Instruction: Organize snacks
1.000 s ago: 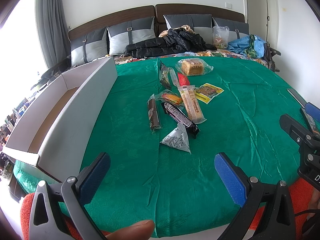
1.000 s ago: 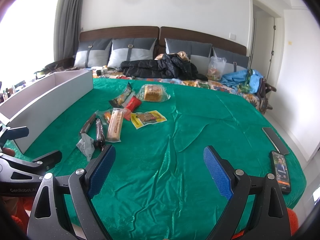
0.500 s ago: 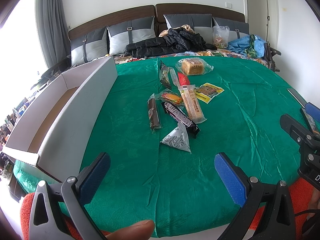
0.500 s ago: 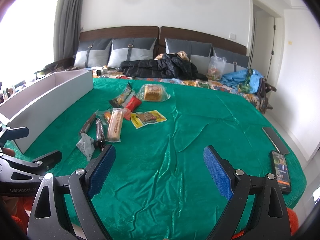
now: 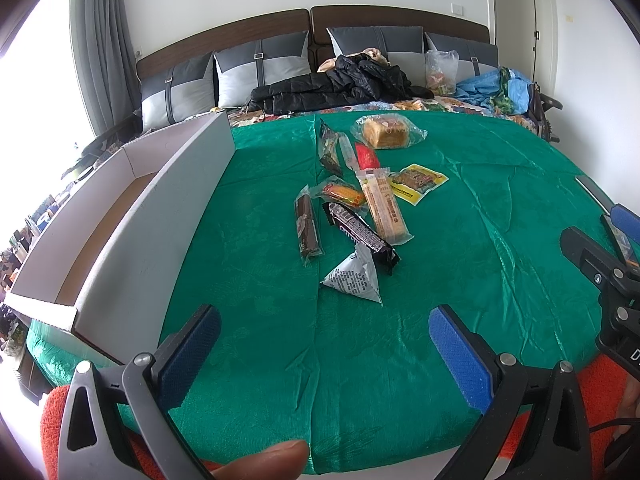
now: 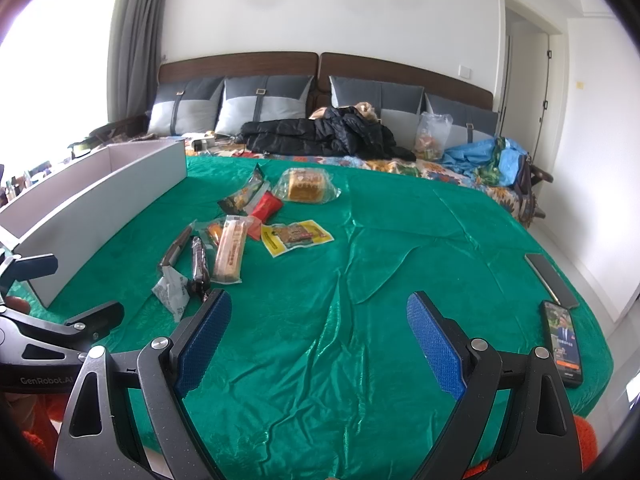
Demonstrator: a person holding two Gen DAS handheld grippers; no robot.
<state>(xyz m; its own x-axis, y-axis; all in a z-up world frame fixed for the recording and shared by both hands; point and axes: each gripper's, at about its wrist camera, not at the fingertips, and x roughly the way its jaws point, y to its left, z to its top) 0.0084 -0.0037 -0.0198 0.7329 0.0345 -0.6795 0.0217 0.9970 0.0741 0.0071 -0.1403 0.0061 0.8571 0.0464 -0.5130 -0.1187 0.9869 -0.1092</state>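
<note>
Several wrapped snacks lie in a loose pile on the green bed cover (image 5: 500, 184): a white triangular packet (image 5: 354, 278), a dark bar (image 5: 362, 232), a brown roll (image 5: 307, 224), a long beige bar (image 5: 383, 208), a yellow pack (image 5: 416, 182), a red pack (image 5: 366, 156) and a bagged bread loaf (image 5: 386, 131). The same pile (image 6: 232, 240) shows in the right wrist view. A long white cardboard box (image 5: 132, 216) stands open to the left. My left gripper (image 5: 324, 344) is open, near the bed's front edge, short of the triangular packet. My right gripper (image 6: 318, 336) is open over bare cover, right of the pile.
Two phones (image 6: 562, 340) lie near the cover's right edge. At the headboard are grey pillows (image 5: 260, 68), a black jacket (image 5: 340, 86), a clear bag (image 5: 440, 70) and blue cloth (image 5: 492, 88). A doorway (image 6: 528, 92) opens on the right.
</note>
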